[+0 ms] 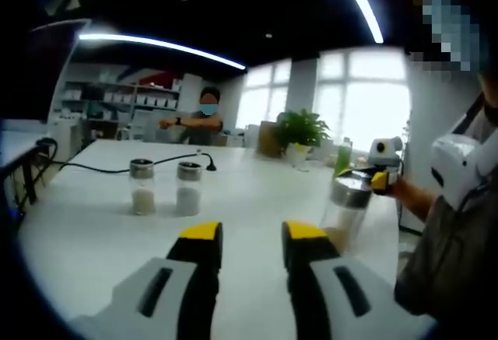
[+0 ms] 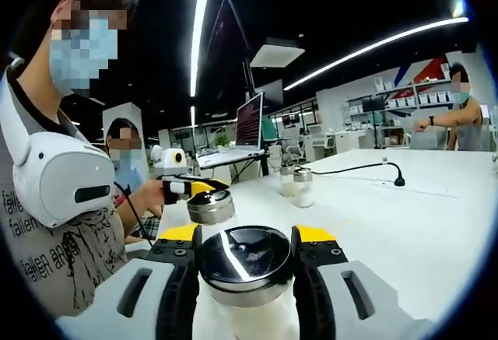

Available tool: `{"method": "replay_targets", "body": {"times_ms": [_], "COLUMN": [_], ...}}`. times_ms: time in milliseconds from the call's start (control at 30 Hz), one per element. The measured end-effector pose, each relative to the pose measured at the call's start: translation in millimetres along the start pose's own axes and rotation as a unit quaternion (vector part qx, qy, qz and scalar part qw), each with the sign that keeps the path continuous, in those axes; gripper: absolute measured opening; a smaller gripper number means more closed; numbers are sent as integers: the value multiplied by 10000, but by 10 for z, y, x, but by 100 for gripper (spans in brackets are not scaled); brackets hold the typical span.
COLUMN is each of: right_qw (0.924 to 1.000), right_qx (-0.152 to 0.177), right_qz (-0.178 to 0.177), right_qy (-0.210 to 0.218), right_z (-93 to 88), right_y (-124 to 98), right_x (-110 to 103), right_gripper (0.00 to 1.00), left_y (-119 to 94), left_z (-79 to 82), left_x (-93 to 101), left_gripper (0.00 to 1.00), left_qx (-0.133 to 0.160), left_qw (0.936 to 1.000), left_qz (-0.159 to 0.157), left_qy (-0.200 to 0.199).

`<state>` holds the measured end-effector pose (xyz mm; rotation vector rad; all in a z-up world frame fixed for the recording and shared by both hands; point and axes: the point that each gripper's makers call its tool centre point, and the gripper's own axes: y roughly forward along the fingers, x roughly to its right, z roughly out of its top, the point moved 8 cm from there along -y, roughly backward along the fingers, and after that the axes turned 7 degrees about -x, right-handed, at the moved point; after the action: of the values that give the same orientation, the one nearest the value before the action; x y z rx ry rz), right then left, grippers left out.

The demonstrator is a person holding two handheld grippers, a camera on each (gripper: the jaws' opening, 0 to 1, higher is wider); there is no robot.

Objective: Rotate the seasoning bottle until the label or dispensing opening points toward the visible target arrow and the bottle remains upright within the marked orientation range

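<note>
In the right gripper view we see the seasoning bottle [image 2: 244,274] at the bottom centre of the frame, upright, its shiny metal cap facing us. It sits directly between the yellow-tipped jaws of the right gripper [image 2: 246,235], which press against both sides of the cap and hold it.

Just above it in that frame stands a second metal-capped bottle [image 2: 211,207], with another gripper [image 2: 189,187] reaching in from the left, held by a person at the table edge.

In the left gripper view, the left gripper [image 1: 252,232] rises from the bottom centre with its jaws parted and only bare white table [image 1: 257,180] between them. We see a capped bottle [image 1: 347,208] at the right of the frame, beside the right jaw but outside the gap. Two small shakers [image 1: 165,187] stand side by side at left of centre, well apart from the jaws. A black cable [image 1: 132,166] runs behind them, and a potted plant [image 1: 299,134] stands at the far edge.
</note>
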<state>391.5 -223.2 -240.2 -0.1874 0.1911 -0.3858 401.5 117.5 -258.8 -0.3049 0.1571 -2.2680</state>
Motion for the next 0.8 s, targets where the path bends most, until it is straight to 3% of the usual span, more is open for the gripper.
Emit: {"method": "replay_targets", "body": {"times_ms": [600, 800], "right_qw": [9998, 9999], "right_qx": [15, 106], "right_qz": [140, -50], "right_qy": [-116, -117], "right_z": [-33, -95], "right_y": [0, 162], "right_x": [47, 52], "right_gripper": [48, 53], "left_y": [-93, -114], "left_z": [-3, -59], "left_x": [-67, -223], "left_gripper": [32, 32], "left_qx": [201, 189], "left_qw": [9998, 9998], "left_qz": [-4, 9], "left_qy": [29, 5]}}
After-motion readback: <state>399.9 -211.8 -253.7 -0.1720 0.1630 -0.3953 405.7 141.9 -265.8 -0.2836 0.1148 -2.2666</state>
